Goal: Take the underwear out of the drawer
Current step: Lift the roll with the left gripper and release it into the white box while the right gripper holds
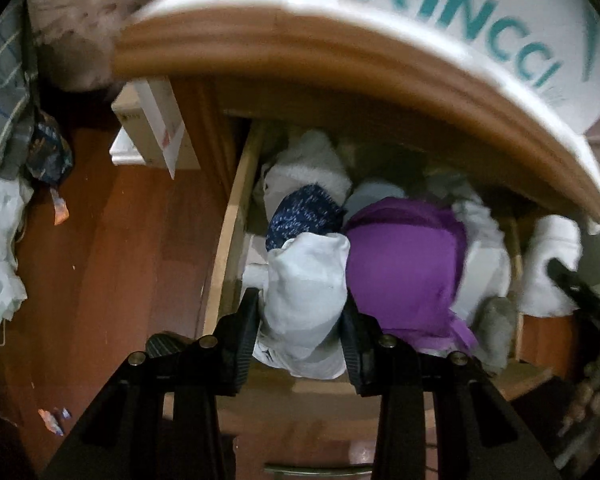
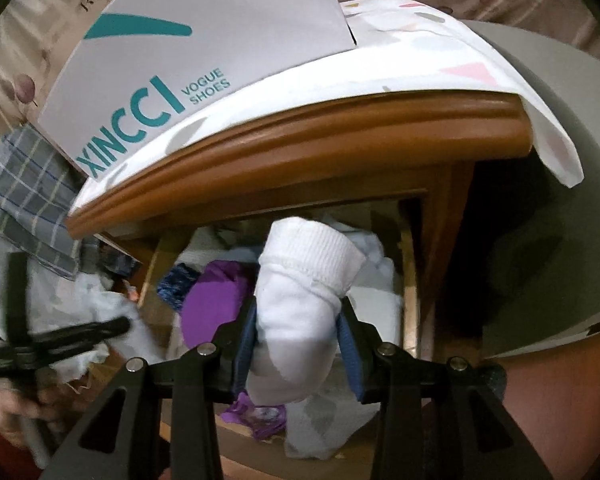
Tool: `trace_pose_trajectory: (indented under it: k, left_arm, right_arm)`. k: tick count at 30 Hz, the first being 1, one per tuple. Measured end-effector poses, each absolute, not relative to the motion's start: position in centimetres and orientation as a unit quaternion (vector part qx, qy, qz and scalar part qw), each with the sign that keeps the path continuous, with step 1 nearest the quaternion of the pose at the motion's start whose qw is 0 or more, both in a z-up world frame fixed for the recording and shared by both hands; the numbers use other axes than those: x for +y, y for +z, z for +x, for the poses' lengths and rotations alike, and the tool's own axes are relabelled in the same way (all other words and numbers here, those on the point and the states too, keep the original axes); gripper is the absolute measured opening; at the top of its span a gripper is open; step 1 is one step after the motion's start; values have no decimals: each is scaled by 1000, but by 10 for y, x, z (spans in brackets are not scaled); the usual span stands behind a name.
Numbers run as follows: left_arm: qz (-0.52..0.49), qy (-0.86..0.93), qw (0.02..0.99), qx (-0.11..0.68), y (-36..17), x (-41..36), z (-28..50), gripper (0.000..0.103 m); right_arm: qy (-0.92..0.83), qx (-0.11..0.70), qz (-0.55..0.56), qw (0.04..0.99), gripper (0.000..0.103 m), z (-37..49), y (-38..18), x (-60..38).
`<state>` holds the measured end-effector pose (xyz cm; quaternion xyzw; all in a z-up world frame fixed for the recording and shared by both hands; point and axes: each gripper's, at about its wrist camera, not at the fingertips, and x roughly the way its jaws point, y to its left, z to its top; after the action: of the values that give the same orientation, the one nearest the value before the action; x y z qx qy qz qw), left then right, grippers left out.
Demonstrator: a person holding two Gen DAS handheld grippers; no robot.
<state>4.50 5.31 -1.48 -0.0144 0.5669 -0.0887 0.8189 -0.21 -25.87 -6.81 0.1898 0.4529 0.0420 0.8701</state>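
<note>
The wooden drawer [image 1: 230, 240] stands pulled out under the cabinet top and is stuffed with clothing. My left gripper [image 1: 302, 308] is shut on a pale grey-white folded piece of underwear [image 1: 306, 276], held just above the pile. Next to it lie a purple garment [image 1: 404, 272] and a navy patterned piece [image 1: 304, 210]. My right gripper [image 2: 298, 312] is shut on a rolled white ribbed sock bundle [image 2: 304, 264] over the drawer's right side [image 2: 410, 280]. The purple garment [image 2: 216, 300] lies left of that bundle. At the far left of the right wrist view the left gripper looks blurred.
A white XINCCI shoe box [image 2: 160, 80] sits on a patterned cloth over the cabinet top, whose wooden edge [image 1: 340, 56] overhangs the drawer. A cardboard box [image 1: 152, 128], wrappers and plaid fabric [image 1: 4, 80] lie on the wooden floor [image 1: 100, 260] to the left.
</note>
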Motion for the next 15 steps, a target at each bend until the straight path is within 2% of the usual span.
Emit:
trace_pose_trajectory:
  k: [7, 15]
  left_arm:
    - [-7, -112, 850, 515, 58, 60, 28, 35]
    - [-9, -142, 902, 407, 188, 65, 32, 35]
  right_arm:
    - [42, 461, 186, 867, 39, -4, -73, -258]
    - [43, 465, 188, 864, 39, -3, -75, -259]
